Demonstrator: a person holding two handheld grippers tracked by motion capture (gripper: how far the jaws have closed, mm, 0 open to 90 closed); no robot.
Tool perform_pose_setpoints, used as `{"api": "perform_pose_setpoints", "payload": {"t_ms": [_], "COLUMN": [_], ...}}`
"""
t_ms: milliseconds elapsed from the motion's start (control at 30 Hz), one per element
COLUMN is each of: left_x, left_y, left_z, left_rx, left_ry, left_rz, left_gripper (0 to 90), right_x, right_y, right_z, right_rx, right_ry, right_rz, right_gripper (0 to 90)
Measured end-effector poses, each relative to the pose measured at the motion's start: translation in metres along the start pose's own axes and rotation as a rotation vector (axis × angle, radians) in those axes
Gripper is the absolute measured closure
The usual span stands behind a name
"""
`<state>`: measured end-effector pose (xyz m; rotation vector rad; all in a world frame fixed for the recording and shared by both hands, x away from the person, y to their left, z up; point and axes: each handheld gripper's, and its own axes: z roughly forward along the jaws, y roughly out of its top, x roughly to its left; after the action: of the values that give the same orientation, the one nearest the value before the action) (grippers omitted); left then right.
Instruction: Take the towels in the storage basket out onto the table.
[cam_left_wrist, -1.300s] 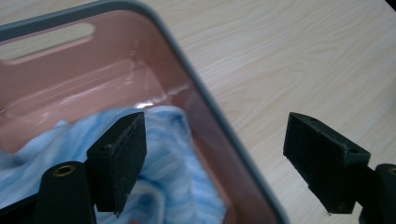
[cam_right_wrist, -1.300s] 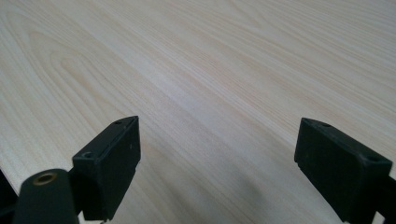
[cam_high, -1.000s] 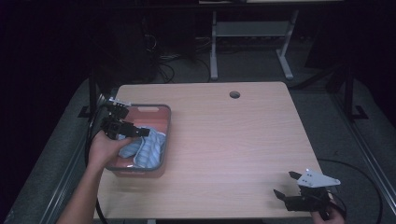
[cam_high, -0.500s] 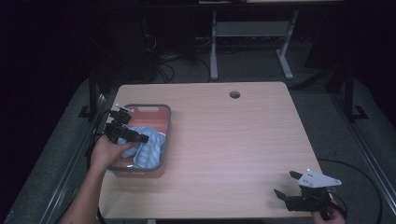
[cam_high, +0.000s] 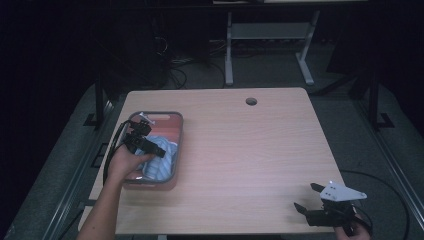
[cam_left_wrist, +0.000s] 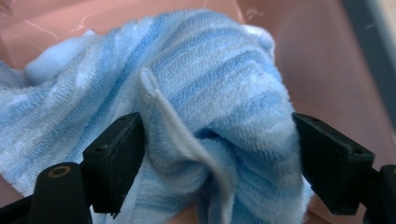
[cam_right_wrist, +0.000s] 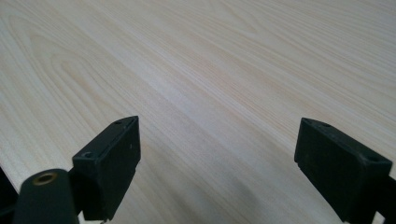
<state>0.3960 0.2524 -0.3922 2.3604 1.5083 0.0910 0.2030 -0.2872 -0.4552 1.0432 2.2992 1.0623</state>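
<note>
Dark room, light wood table (cam_high: 240, 150) with a cable hole (cam_high: 251, 101) near its far edge. At left, pink tray (cam_high: 170, 120) holds a crumpled blue-striped towel (cam_left_wrist: 196, 93). Left gripper (cam_left_wrist: 217, 163) is down in the tray, jaws spread wide around a raised fold of towel, cloth between them. Right gripper (cam_high: 311, 199) sits at the near right corner, jaws wide apart over bare wood, gripping nothing.
</note>
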Motion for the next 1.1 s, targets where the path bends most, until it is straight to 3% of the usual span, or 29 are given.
{"api": "perform_pose_setpoints", "payload": {"t_ms": [133,300,533,833,1000,1100], "left_x": [-0.001,-0.001,0.0,0.005,0.006,0.007], "left_y": [0.002,0.002,0.001,-0.004,-0.008,-0.01], "left_z": [0.012,0.016,0.015,0.01,0.004,-0.004], "left_rx": [0.074,0.092,0.098,0.052,0.02,-0.022], "left_ry": [0.015,0.015,0.016,-0.015,-0.027,-0.046], "left_rz": [0.0,0.006,-0.013,-0.051,-0.049,-0.054], "left_gripper": [22.3,29.9,50.3,59.6,61.9,62.0], "right_x": [0.0,-0.001,0.0,0.001,0.001,0.0], "right_y": [0.0,0.0,0.0,0.001,0.001,0.001], "right_z": [-0.001,-0.002,-0.001,0.0,0.0,-0.001], "right_rx": [-0.003,-0.005,-0.006,-0.007,-0.003,-0.007], "right_ry": [0.002,0.001,0.001,-0.002,-0.006,-0.011], "right_rz": [-0.003,-0.002,-0.002,0.001,0.006,0.008], "right_gripper": [13.8,13.8,13.9,13.8,13.9,13.8]}}
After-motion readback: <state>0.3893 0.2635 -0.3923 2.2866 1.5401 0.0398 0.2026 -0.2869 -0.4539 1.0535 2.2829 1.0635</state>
